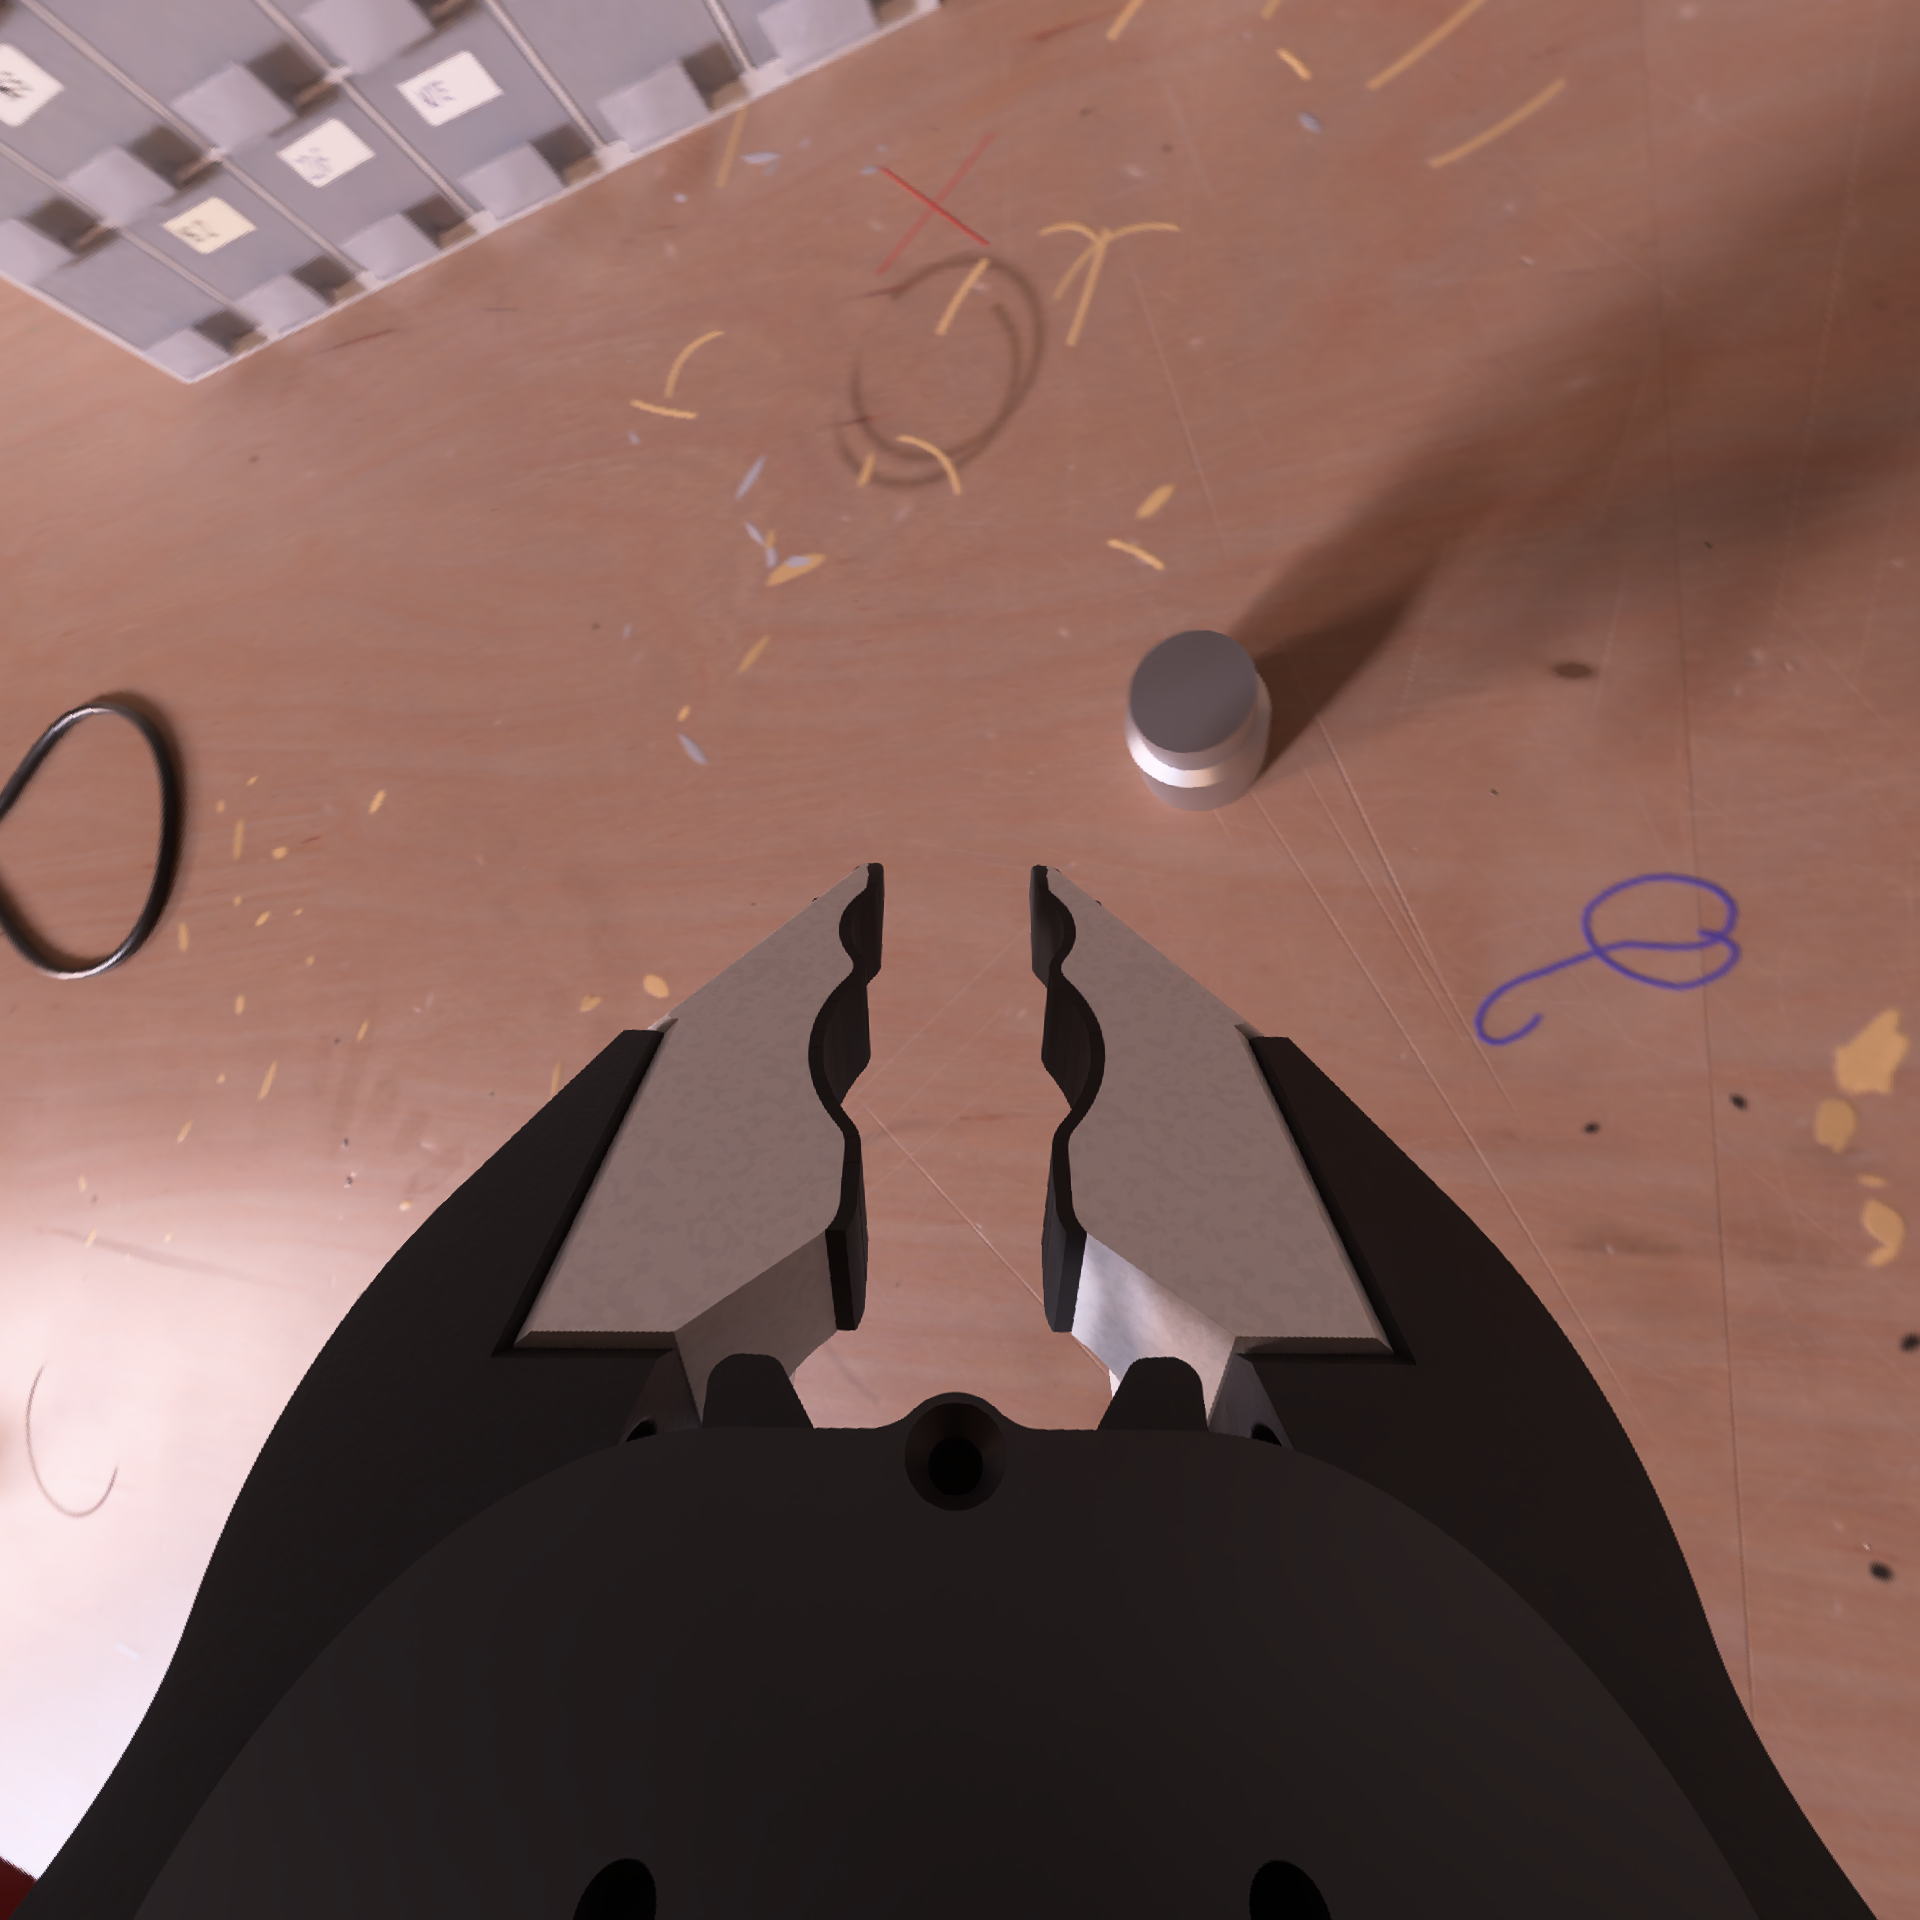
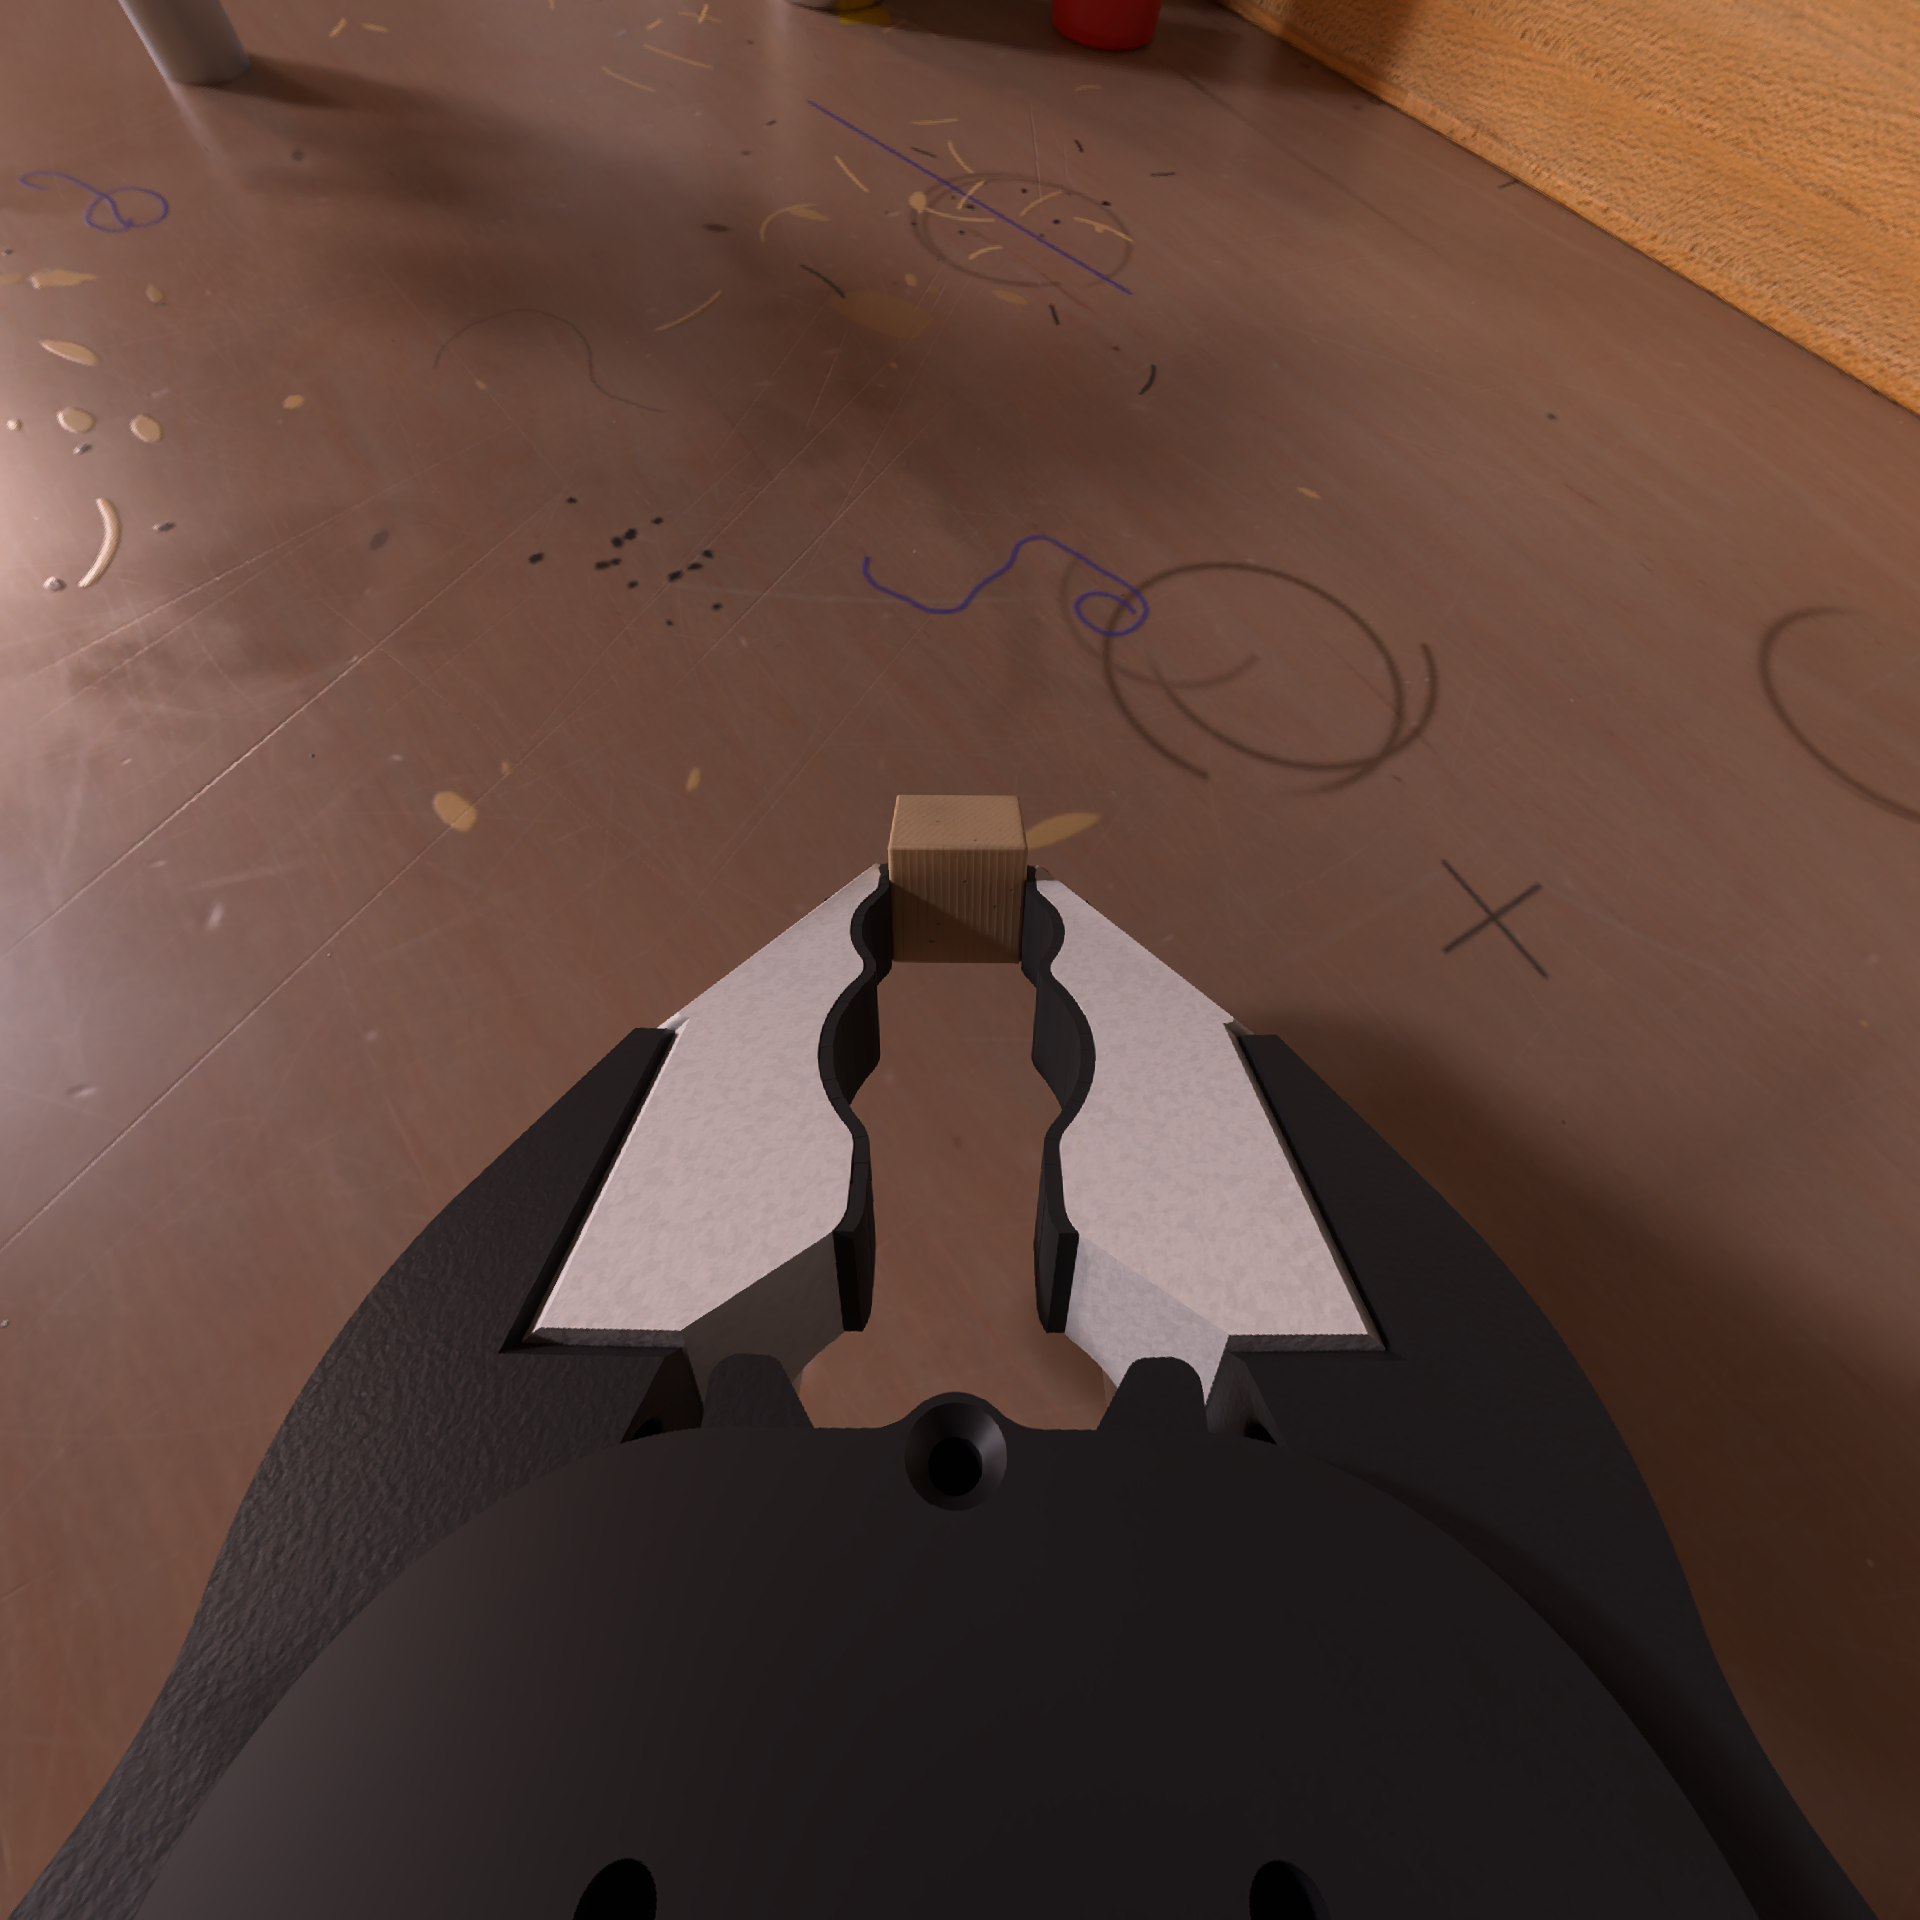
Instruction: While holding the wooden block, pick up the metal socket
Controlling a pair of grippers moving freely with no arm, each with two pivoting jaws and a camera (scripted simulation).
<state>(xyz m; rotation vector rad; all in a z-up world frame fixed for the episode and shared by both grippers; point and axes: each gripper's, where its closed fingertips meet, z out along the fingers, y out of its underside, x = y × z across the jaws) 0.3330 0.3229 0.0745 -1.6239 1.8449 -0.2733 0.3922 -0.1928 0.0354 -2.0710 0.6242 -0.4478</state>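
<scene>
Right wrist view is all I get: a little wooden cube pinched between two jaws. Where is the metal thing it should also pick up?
Observer: The metal socket stands upright on the brown table, ahead and to the right of the left gripper.
Operator: Has that one grabbed it?
Observer: No. Its jaws are apart with only table between them, and the socket sits clear of both.
Operator: Anything else nearby?
Observer: A black rubber ring lies off to its left, and a grey drawer cabinet sits farther back.
</scene>
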